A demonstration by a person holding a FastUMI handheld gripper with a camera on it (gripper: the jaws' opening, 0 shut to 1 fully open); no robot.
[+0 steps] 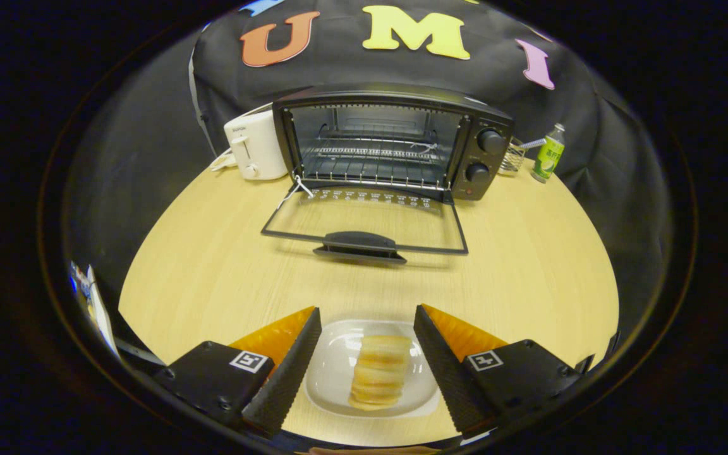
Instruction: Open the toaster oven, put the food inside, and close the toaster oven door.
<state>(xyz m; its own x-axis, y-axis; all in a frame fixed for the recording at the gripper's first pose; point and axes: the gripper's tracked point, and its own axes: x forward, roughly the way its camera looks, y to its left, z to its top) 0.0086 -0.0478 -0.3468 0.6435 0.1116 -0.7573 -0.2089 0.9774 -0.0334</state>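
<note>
The gripper (367, 322) is hovering with its fingers spread wide, gripping nothing, straddling the one plate (339, 373) so the food (379, 371) lies between them, apparently lined up for a pick. Beyond, the single oven (395, 142) is standing with its door (364, 221) already lowered flat onto the table (528, 265), leaving the rack (370, 155) reachable. Two knobs (489, 141) are facing forward. One toaster (253, 148) is sitting left of the oven, one bottle (548, 155) right.

Dim booth, fisheye-bent edges, food (380, 373) perhaps blurred.
</note>
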